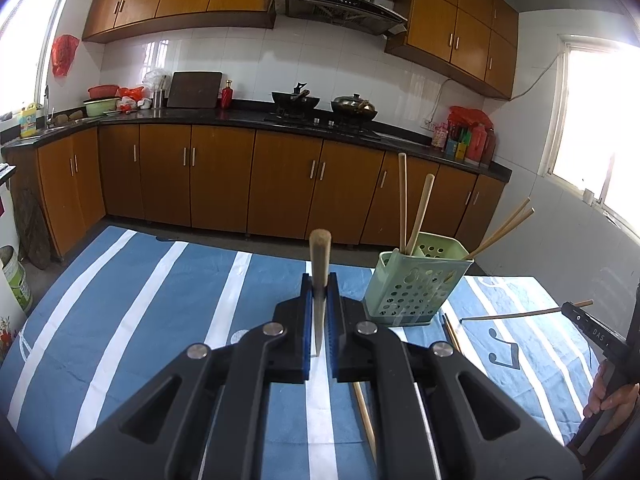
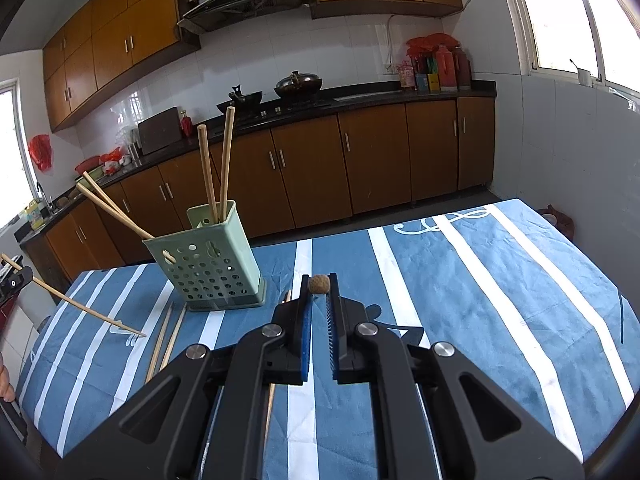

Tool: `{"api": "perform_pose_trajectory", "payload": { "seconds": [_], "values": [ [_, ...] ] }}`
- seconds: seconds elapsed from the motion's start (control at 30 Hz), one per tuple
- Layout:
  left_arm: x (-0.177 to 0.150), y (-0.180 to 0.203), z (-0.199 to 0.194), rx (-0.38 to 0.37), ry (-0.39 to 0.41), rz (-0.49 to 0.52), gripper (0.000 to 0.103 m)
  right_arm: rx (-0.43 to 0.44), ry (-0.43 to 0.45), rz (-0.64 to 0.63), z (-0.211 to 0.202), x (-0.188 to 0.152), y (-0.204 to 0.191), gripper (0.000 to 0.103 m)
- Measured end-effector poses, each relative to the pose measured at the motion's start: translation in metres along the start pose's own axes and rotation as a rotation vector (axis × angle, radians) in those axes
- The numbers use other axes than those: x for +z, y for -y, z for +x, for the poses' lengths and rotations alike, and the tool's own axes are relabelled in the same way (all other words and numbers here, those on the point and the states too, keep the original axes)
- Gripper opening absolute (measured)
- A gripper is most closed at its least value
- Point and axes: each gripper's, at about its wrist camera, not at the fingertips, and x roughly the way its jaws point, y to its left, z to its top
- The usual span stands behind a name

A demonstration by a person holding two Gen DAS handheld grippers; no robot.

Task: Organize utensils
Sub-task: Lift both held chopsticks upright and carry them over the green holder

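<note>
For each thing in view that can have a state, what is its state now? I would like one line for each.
Left gripper: jaws shut on a chopstick.
Right gripper: jaws shut on a chopstick.
Green holder: upright on the striped cloth, four chopsticks standing in it.
Loose chopsticks: lying flat on the cloth beside the holder.
Cabinet doors: closed.

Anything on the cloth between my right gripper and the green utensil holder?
Yes: in the right wrist view a loose chopstick lies between the right gripper and green holder.
</note>
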Motion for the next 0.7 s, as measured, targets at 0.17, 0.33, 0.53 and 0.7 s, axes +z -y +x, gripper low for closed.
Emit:
{"api": "perform_pose_trajectory", "payload": {
  "seconds": [0.17, 0.33, 0.53, 0.7],
  "values": [
    [0.016, 0.008, -0.010, -0.023, 0.037, 0.024, 0.008, 0.032, 0.048, 0.008, -0.013, 0.018, -0.002, 0.008],
    [0.039, 0.024, -0.027, -0.067, 0.091, 0.042, 0.008, 0.098, 0.091, 0.015, -0.033, 0.047, -0.009, 0.008],
    [0.072, 0.054, -0.040, -0.139, 0.166, 0.042, 0.008, 0.228, 0.174, 0.034, -0.058, 0.082, -0.029, 0.008],
    [0.099, 0.084, -0.032, -0.157, 0.242, 0.034, 0.008, 0.249, 0.284, 0.033, -0.060, 0.108, -0.053, 0.008]
  ]
}}
